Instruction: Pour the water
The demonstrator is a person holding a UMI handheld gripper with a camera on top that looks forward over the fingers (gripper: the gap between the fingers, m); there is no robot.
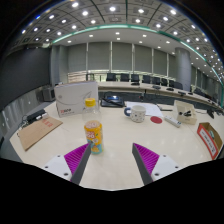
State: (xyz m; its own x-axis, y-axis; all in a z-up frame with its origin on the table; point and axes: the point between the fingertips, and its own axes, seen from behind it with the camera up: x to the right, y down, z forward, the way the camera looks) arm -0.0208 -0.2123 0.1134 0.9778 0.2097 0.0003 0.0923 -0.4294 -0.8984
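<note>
Large office room with ceiling light rows and a line of windows across the far wall at 12 o'clock. Pale table fills the lower half of the view. White box stands at 11 o'clock, upright, far side of table. Flat brown board lies at 9 o'clock near the left table edge; an orange-red book or tray at 3 o'clock, partly cut off. Gripper at 6 o'clock — fingers apart, wide gap, holding nothing; magenta pads face inward. Task item: yellow-capped bottle with colourful label stands upright on the table just ahead of the left finger, about 11 o'clock from the gripper's midpoint, not touched. White mug sits further back at 1 o'clock, well apart from the bottle — a small red object just beside it to the right.
</note>
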